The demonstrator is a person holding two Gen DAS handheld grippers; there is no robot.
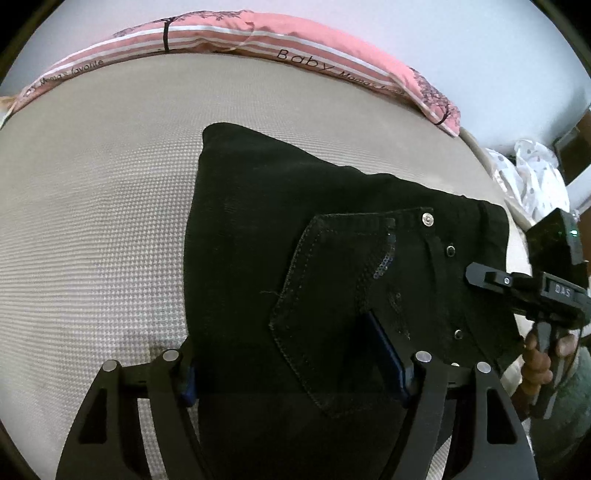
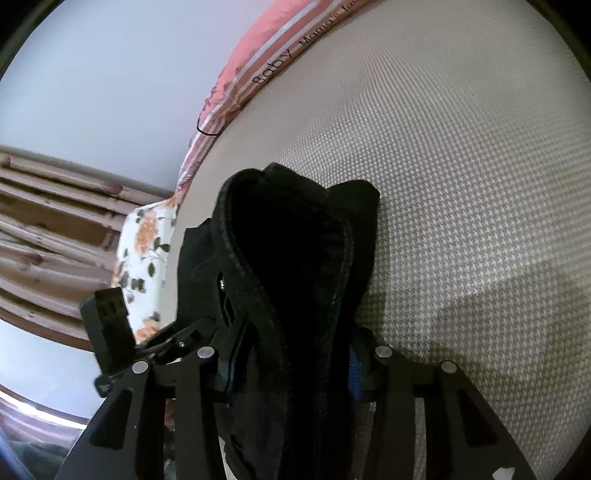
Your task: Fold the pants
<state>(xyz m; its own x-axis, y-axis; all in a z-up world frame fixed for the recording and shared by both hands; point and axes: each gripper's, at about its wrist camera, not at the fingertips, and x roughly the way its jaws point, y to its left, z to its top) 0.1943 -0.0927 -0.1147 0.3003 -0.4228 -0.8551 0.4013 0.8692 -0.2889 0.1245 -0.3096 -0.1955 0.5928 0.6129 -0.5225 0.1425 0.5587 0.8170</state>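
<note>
Black jeans folded on beige bedspread, near edge. Left gripper spread wide astride them; right gripper pinching a bunched edge. Mid-fold; next, carry over, flatten.

Soft, even indoor light fills both views, without glare. The black pants read nearly featureless, their folds lost in dark. Faint shadows fall on the bed near the lower edge. Fisheye bending curves the pillow; black corners vignette each frame, and edges blur slightly.
</note>
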